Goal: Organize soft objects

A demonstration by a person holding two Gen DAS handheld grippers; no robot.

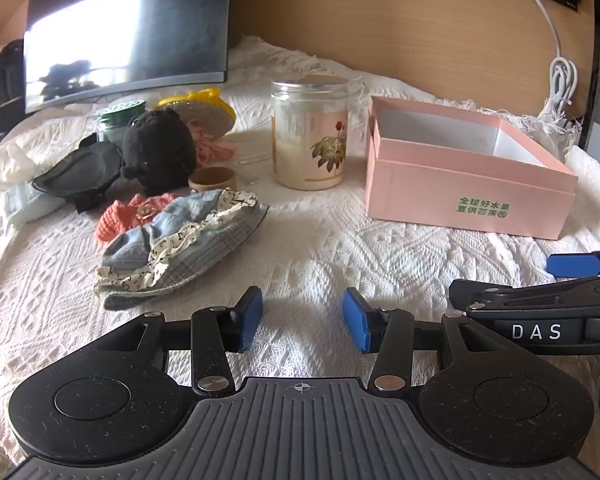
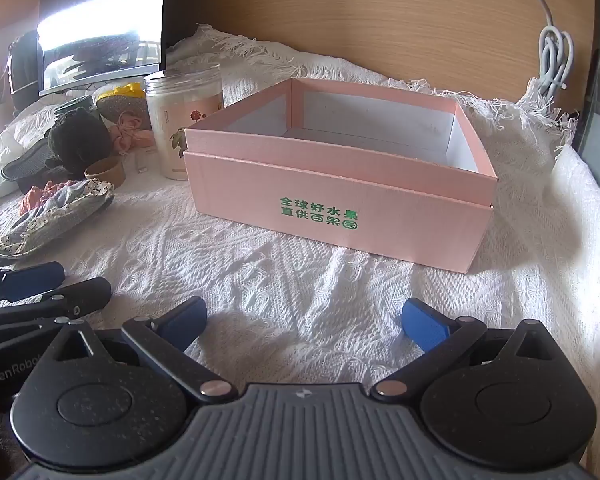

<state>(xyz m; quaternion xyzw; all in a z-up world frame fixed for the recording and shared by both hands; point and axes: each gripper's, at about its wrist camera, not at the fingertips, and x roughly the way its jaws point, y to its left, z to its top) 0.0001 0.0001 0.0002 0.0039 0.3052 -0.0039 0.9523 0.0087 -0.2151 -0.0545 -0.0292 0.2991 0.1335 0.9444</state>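
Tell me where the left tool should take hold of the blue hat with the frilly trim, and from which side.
Grip the blue hat at its near brim edge, the flat grey-blue lip closest to the left tool, coming from the front and low. The hat lies collapsed and flat on the white blanket, so that thin, floppy lip fits between the open fingers. The orange knit piece crowds its far side.

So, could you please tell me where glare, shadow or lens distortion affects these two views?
Left wrist view: the monitor reflects a blown-out window patch, the wooden wall curves from the fisheye, and the left gripper casts a soft shadow on the white blanket. Right wrist view: the same glare on the monitor, and the pink box shades the blanket to its right.
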